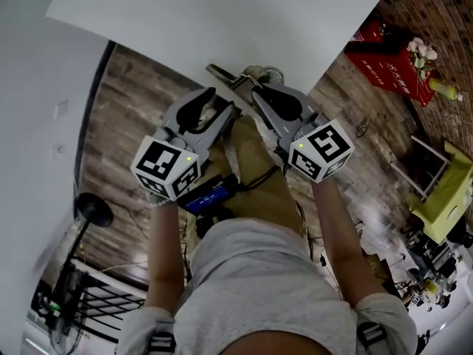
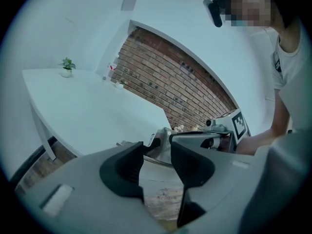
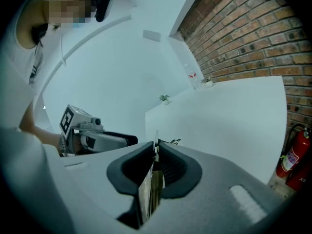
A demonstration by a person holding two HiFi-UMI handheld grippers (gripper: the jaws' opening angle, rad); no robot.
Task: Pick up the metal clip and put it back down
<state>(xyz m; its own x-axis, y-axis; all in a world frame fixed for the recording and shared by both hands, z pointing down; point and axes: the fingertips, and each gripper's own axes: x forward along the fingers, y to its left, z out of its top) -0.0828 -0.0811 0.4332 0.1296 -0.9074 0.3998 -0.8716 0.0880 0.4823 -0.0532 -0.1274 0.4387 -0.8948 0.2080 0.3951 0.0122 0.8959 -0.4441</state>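
Observation:
The metal clip [image 1: 235, 78] is a shiny steel piece at the near edge of the white table [image 1: 222, 13]. My right gripper [image 1: 260, 96] is shut on it: in the right gripper view a thin metal plate [image 3: 151, 182] is pinched between the dark pads. In the left gripper view the clip [image 2: 160, 146] shows just past the fingertips. My left gripper [image 2: 156, 155] stands open beside the clip, pads apart, nothing pressed between them. Both grippers meet at the clip, left gripper [image 1: 213, 108] on its left side. Whether the clip touches the table is hidden.
Below the table edge is a wood-plank floor [image 1: 126, 124]. A red crate [image 1: 388, 61] and a yellow-green chair [image 1: 443, 191] stand at the right. A small potted plant [image 2: 67, 66] sits on the table's far end. A fire extinguisher [image 3: 292, 157] hangs by the brick wall.

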